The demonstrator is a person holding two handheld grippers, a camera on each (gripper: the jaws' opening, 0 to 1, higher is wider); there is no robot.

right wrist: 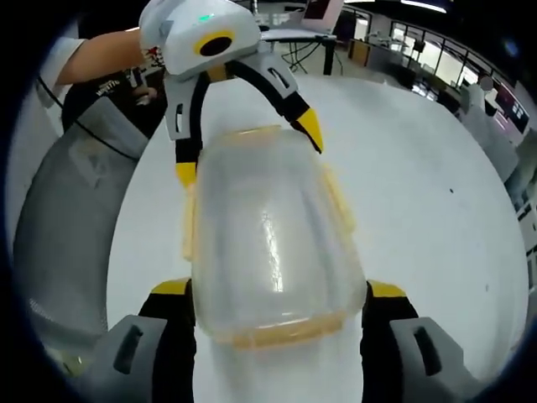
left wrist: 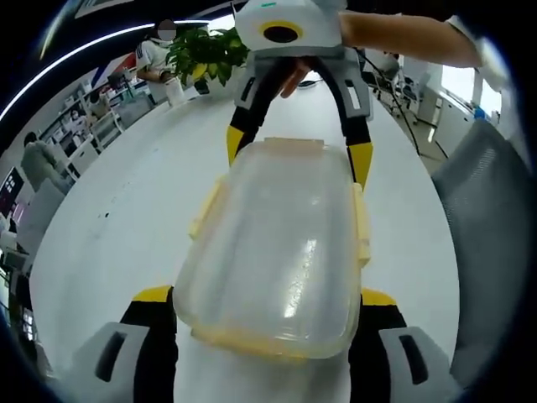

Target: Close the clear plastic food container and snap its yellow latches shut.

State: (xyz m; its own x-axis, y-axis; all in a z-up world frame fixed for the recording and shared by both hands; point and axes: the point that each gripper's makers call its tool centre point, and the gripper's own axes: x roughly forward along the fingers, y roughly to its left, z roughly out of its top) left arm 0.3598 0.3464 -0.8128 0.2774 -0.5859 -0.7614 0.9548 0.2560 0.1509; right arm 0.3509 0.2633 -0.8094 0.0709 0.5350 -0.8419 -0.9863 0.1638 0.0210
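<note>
Two yellow-tipped jaws of the left gripper rise at the bottom of the left gripper view, spread wide, one on each side of the near short end of a clear plastic food container with a see-through lid. They sit right beside its walls, but I cannot tell if they touch it. The box rests on a big white round table, and its lid lies on top. Pale yellow plastic latches run along its edges. At the far short end, the right gripper comes in from the top with its jaws also spread around the box. In the right gripper view it is the same from the other side: the right gripper stands wide open around the near end of the box, and the left gripper reaches over the far end. A leafy green plant stands far back on the table.
</note>
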